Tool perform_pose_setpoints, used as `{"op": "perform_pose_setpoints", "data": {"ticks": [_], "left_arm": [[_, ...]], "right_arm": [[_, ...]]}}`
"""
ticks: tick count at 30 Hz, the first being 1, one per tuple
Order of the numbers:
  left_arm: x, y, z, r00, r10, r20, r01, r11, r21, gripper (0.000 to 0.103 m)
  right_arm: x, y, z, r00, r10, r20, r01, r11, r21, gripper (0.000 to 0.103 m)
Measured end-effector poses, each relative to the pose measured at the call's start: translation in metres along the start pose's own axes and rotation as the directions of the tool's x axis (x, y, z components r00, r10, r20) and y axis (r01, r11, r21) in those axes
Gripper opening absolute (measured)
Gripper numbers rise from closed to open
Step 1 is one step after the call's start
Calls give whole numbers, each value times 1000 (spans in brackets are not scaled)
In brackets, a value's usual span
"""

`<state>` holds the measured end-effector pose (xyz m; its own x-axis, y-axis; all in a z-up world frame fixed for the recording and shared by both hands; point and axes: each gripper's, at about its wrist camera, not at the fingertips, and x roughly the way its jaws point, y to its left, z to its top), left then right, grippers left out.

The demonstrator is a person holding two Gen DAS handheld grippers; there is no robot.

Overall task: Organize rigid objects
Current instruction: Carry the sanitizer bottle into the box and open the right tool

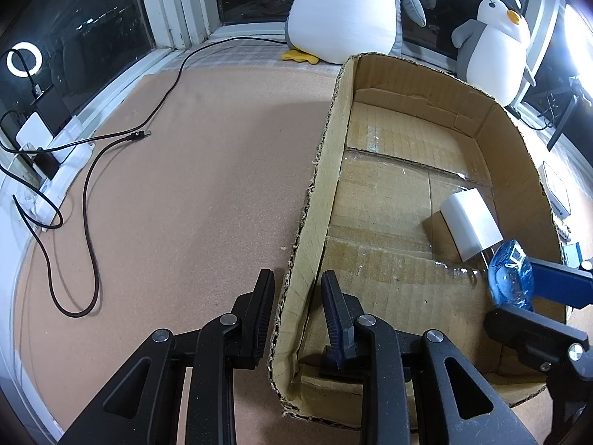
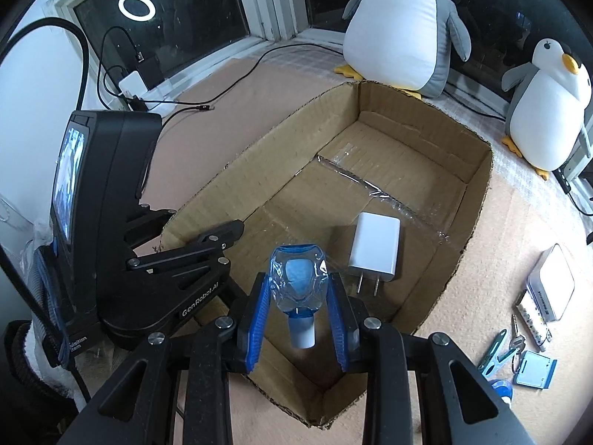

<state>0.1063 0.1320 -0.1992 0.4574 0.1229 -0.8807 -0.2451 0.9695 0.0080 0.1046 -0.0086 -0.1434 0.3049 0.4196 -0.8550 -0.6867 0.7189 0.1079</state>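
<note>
A large open cardboard box (image 2: 407,137) sits on a tan, cork-like tabletop (image 1: 185,185) and fills most of both views. It is shallow, its flaps cut away, its floor crossed by clear tape.

The left gripper (image 1: 296,289) straddles the box's near-left wall, 1 finger outside and 1 inside. Its jaws stand moderately apart and do not appear to press the cardboard.

The right gripper (image 2: 298,293), with blue pads, hangs over the near end of the box, jaws closed narrowly on a small clear bottle of blue liquid (image 2: 298,278), white cap toward the camera. The bottle is held in the air above the box floor.

Just beyond it, inside the box, a white wall charger (image 2: 374,248) lies flat with its 2 prongs pointing toward the gripper.

Risks, as a judgement: the bottle is smooth and rounded, so it could slip or swivel between the pads. Released from this height, it may roll or knock the charger. The unclamped box could slide if bumped.

The tabletop runs to dark windows reflecting a ring light (image 2: 136,6). 2 plush penguins (image 2: 404,26) sit behind the box, a black cable (image 1: 89,185) loops at left, and small loose items (image 2: 533,333) wait to the right.
</note>
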Motion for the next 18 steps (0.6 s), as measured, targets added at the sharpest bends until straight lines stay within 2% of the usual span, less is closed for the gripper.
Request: {"op": "perform_pose_setpoints", "data": {"ticks": [7, 9, 10, 18], "left_arm": [[0, 0, 0, 1000, 0, 0, 0, 1000, 0, 28], [0, 0, 0, 1000, 1, 2, -1, 1000, 1, 28], [0, 0, 0, 1000, 1, 2, -1, 1000, 1, 28], [0, 0, 0, 1000, 2, 2, -2, 1000, 1, 28]], "right_arm": [[1, 2, 0, 1000, 6, 0, -6, 1000, -1, 31], [0, 2, 0, 1000, 0, 6, 0, 1000, -4, 45], [-1, 2, 1, 1000, -3, 11, 3, 1000, -3, 47], [-7, -4, -1, 1000, 0, 23, -1, 1000, 24, 47]]}}
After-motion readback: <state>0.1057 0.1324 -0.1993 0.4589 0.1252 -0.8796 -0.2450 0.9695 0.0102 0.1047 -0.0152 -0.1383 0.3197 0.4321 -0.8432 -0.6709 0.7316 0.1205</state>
